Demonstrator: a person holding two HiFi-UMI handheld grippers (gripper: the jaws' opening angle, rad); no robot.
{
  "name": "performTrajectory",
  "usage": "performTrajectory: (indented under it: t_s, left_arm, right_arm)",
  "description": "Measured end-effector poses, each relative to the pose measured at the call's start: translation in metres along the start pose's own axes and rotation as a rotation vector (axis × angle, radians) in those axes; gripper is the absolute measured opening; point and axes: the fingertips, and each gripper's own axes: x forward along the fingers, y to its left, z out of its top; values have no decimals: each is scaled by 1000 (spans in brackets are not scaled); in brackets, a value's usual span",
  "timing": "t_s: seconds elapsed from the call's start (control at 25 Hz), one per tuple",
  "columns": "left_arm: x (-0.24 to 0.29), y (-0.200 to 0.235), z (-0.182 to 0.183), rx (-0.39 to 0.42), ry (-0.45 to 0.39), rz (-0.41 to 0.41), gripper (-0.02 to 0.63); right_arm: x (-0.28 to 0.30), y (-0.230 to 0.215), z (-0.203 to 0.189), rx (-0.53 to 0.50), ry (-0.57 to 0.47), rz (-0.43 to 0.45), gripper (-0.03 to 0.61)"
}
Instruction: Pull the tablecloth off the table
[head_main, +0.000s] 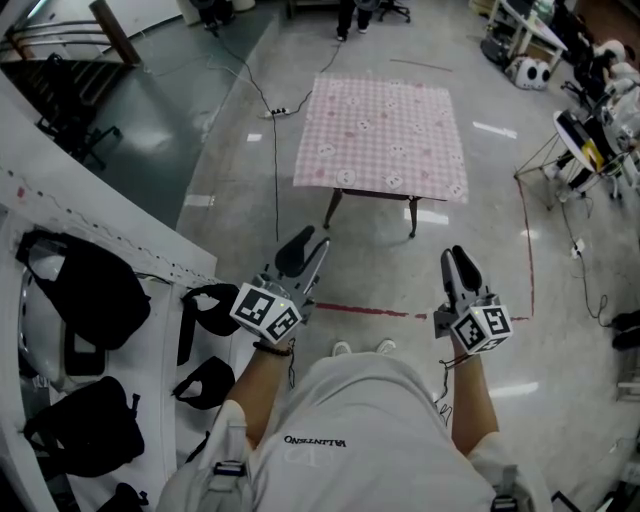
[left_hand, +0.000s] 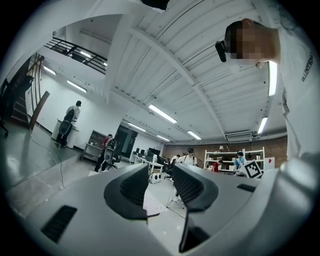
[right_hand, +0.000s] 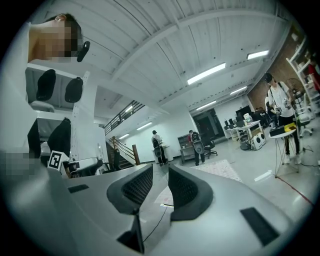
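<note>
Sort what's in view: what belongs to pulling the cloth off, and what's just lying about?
Job: pink tablecloth, table under it, left tool, right tool, both open and empty.
Lying about: black bags, floor cable, red tape line.

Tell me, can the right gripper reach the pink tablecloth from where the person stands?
Probably not yet. The right gripper, open and empty, is well short of the tablecloth, with bare floor between. Nothing blocks the way; stepping forward should do.

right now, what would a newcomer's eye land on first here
The pink checked tablecloth on the small table stands out mid-floor, straight ahead. Nearer, the left tool and right tool hang open and empty, well short of it. Black bags lie on the white surface at left.
</note>
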Motion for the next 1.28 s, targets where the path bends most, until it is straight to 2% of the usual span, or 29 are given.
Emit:
performTrajectory:
  t_s: [0.2, 0.68, 1.0, 1.28]
  left_arm:
    - [-6, 9, -8, -53, 5, -5, 141]
    - [4, 26, -15, -76, 10, 14, 141]
    - [45, 43, -22, -91, 11, 22, 141]
    - [100, 59, -35, -91, 34, 24, 140]
  right_arm:
    - [5, 9, -14, 27, 20, -4, 107]
    - [33, -3, -20, 55, 28, 14, 106]
    - [67, -30, -18, 80, 32, 46, 106]
    - [105, -75, -20, 115, 56, 56, 107]
